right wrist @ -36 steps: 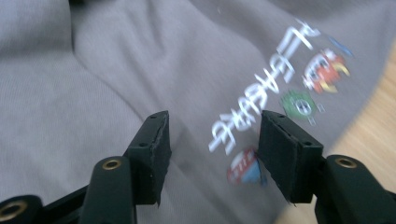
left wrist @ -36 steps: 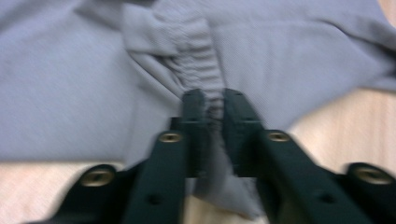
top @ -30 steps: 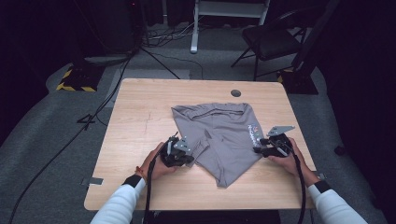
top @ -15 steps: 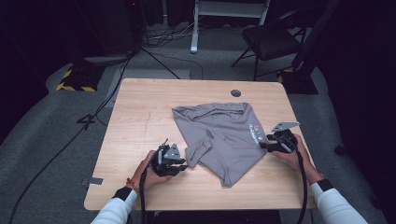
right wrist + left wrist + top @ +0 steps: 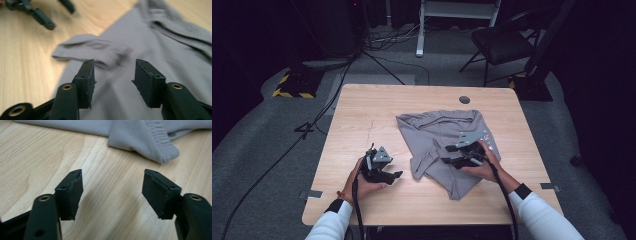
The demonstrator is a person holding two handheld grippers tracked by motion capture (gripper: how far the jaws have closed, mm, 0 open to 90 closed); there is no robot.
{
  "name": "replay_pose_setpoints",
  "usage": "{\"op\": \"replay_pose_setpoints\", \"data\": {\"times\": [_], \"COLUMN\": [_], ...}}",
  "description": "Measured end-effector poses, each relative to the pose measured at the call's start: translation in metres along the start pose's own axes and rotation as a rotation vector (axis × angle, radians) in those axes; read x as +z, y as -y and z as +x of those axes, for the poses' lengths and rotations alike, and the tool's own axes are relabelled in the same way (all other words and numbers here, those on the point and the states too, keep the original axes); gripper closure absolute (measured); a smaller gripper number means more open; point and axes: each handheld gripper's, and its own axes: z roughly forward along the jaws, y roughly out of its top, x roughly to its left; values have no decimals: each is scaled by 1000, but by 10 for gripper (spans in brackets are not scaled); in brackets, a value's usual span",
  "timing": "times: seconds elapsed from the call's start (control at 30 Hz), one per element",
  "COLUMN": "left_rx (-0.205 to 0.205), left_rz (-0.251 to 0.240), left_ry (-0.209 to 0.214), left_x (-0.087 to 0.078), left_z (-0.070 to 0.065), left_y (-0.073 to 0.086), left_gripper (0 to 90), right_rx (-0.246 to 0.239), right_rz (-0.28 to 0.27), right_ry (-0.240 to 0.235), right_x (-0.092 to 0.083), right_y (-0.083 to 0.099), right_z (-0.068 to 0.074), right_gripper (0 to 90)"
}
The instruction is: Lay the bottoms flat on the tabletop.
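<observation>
A grey shirt (image 5: 447, 132) lies crumpled on the right half of the wooden table (image 5: 362, 115). One sleeve (image 5: 92, 48) is folded over its left edge, with the ribbed cuff (image 5: 155, 142) resting on the wood. My left gripper (image 5: 394, 176) sits over bare wood just left of that sleeve. In the left gripper view the left gripper (image 5: 112, 172) has its jaws just opened wide, with nothing between them. My right gripper (image 5: 446, 155) hovers over the shirt's middle, pointing left. In its own view the right gripper (image 5: 114, 62) stands open above the cloth near the folded sleeve.
A round cable hole (image 5: 464, 99) sits near the table's far edge. Bare wood stretches over the table's left half. A folding chair (image 5: 502, 45) and floor cables (image 5: 387, 55) lie beyond the table. My left gripper (image 5: 40, 12) appears at the top left of the right gripper view.
The left gripper let go of the sleeve, opened and drew back left onto bare wood. The right gripper swung from the shirt's right edge leftward to over its middle.
</observation>
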Motion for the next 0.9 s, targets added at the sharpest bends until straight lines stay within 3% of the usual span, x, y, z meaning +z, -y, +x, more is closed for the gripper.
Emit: {"op": "replay_pose_setpoints", "data": {"times": [0.03,0.1,0.23,0.37,0.43,0.57,0.7,0.8,0.9], "left_rx": [-6,-5,-2,5,1,-2,-2,-1,4], "left_rz": [0,8,19,14,11,14,18,21,24], "left_ry": [6,5,-6,-19,-22,-27,-29,-28,-21], "left_x": [1,2,6,8,8,8,10,11,14], "left_z": [0,1,-1,-2,-2,-2,-3,-4,-6], "left_y": [1,3,4,4,4,3,1,-1,-4], "left_gripper": [292,267,232,227,223,222,221,223,224], "right_rx": [-16,-2,11,17,14,-4,-24,-6,13], "right_rz": [15,20,58,102,89,39,3,-27,-19], "right_ry": [6,-5,50,67,77,53,35,30,42], "right_x": [7,19,35,46,43,23,-16,-51,-83], "right_y": [-2,-5,-8,-4,-3,-4,-1,11,33], "right_z": [3,4,-1,-6,-5,-3,1,2,2], "right_gripper": [475,465,476,674,740,826,835,837,837]}}
